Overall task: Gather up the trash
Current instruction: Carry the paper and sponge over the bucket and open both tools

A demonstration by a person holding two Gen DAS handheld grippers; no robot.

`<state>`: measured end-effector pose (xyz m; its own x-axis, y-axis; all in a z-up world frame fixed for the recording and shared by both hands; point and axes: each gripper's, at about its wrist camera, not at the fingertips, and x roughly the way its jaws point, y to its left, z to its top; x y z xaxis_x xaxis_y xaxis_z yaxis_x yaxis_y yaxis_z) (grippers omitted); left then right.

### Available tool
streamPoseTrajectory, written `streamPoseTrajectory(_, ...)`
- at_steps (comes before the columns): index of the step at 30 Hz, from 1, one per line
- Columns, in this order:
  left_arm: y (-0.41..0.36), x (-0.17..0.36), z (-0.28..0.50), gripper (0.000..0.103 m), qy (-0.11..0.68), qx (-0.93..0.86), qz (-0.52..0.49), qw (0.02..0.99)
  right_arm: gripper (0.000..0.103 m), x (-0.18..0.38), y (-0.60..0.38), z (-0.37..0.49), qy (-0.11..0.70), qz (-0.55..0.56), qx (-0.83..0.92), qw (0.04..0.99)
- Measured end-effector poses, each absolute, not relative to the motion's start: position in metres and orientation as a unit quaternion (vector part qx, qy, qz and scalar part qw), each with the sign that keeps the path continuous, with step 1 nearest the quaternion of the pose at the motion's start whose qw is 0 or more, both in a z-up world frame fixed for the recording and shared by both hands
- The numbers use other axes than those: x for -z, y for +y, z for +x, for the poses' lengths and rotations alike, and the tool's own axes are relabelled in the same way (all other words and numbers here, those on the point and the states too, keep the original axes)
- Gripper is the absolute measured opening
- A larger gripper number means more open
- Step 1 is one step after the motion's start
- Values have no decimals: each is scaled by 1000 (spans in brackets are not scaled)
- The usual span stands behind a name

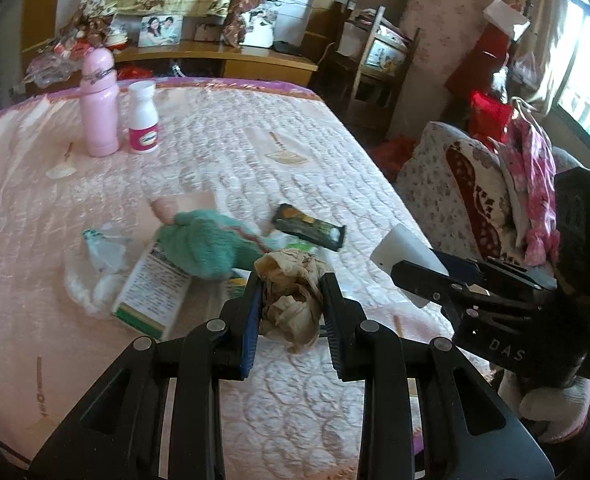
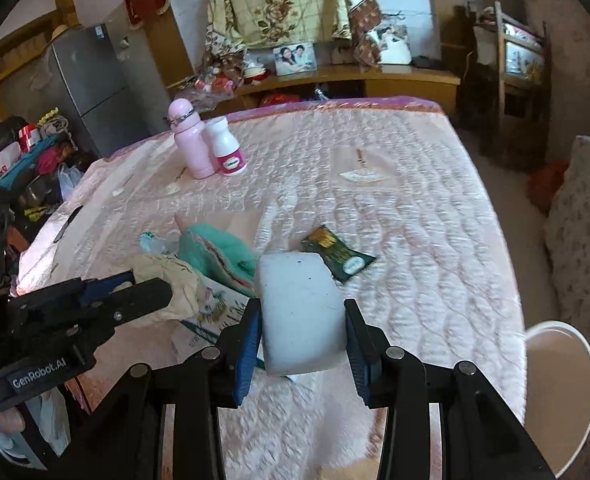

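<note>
Left gripper (image 1: pixel 291 300) clamped on crumpled paper wad (image 1: pixel 291 292) – light, soft, any side grips. Right gripper (image 2: pixel 303 336) pinches white foam block (image 2: pixel 301 312) by its sides, above the bed's (image 2: pixel 415 220) near edge – squashy, go gentle.

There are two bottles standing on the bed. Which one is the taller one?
The pink bottle with the rounded cap is taller. The white bottle with the pink label stands right beside it, touching or nearly so, and is shorter and squatter.
</note>
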<state>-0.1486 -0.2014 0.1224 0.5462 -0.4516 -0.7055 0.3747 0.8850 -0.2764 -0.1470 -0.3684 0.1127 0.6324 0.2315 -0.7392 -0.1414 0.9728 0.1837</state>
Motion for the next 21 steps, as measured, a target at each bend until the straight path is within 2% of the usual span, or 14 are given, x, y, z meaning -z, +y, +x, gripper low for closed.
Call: streamPoseTrajectory(21, -320, -137, -174, 26, 402, 319, 10, 858, 41, -133, -484, -223, 404, 83, 14, 911)
